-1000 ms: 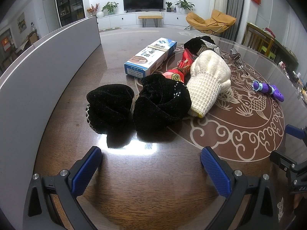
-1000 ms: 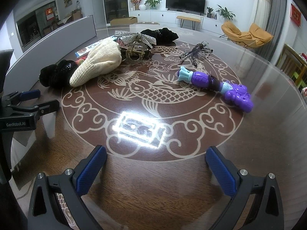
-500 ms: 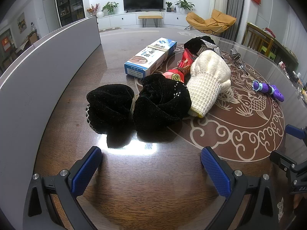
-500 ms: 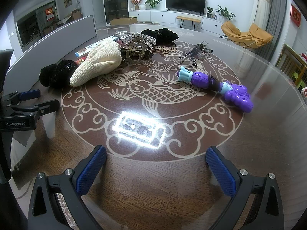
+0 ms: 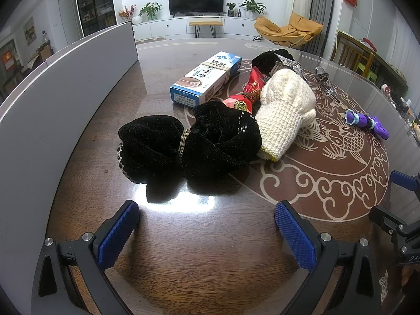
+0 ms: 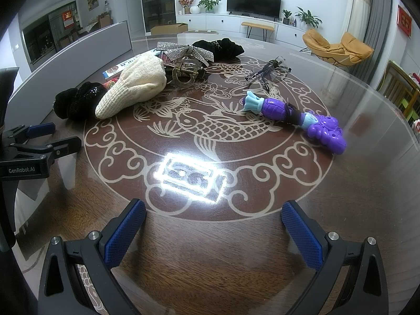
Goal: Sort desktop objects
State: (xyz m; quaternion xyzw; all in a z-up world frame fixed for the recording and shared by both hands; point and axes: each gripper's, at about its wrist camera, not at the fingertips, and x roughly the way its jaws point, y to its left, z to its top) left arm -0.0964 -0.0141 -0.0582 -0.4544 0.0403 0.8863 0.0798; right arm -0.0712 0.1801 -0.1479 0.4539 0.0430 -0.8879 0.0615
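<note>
A black velvet bow [image 5: 189,144] lies just beyond my left gripper [image 5: 207,232], which is open and empty. Against the bow rests a cream knitted glove [image 5: 284,110], with a red packet [image 5: 249,92] and a blue-white box [image 5: 207,77] behind. My right gripper [image 6: 214,232] is open and empty above the bare table [image 6: 210,262]. Farther off lie a purple toy [image 6: 296,118], folded glasses [image 6: 267,72], a sequinned silver bow [image 6: 183,51], a clear hair claw [image 6: 187,74] and a second black bow [image 6: 220,47].
A grey curved panel [image 5: 52,99] stands along the table's left side. The round table has a glass top with a fish pattern [image 6: 218,128]. My left gripper's frame [image 6: 29,152] shows at the left of the right wrist view. Chairs stand beyond the far right edge.
</note>
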